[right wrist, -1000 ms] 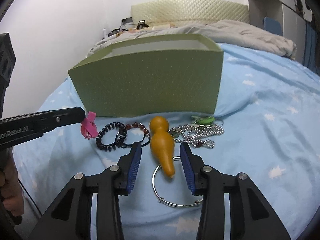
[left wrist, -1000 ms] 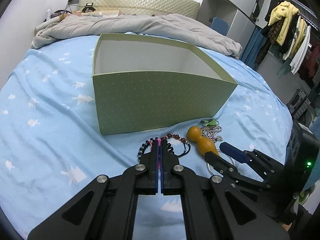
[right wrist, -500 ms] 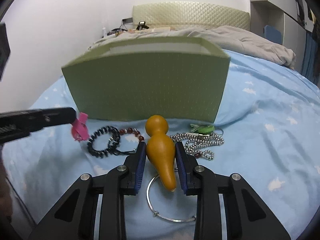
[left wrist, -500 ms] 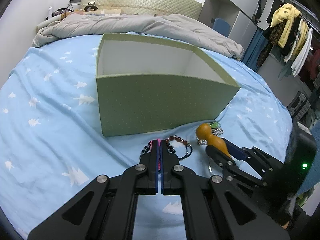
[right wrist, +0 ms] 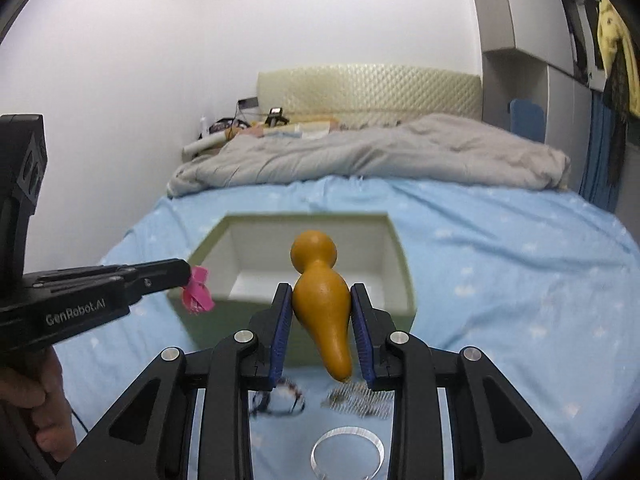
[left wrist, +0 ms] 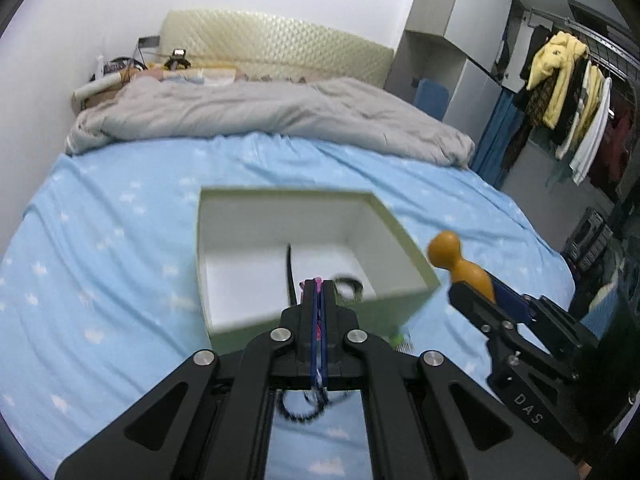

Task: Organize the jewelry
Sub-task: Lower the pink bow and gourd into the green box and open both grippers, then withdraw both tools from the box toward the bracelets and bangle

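Observation:
An open green box with a white inside stands on the blue bed sheet. My left gripper is shut on a small pink hair clip, held in the air at the box's near rim. My right gripper is shut on a yellow-orange wooden gourd, lifted just in front of the box. A dark bead bracelet, a silver bead chain and a silver bangle lie on the sheet below.
A grey duvet lies bunched across the far side of the bed, before a padded headboard. A white wall runs along the left. Wardrobes and hanging clothes stand at the right. The sheet spreads left of the box.
Both grippers have risen from the sheet. The right one closed on the gourd and lifted it. The left one carried the pink clip up to the box's rim.

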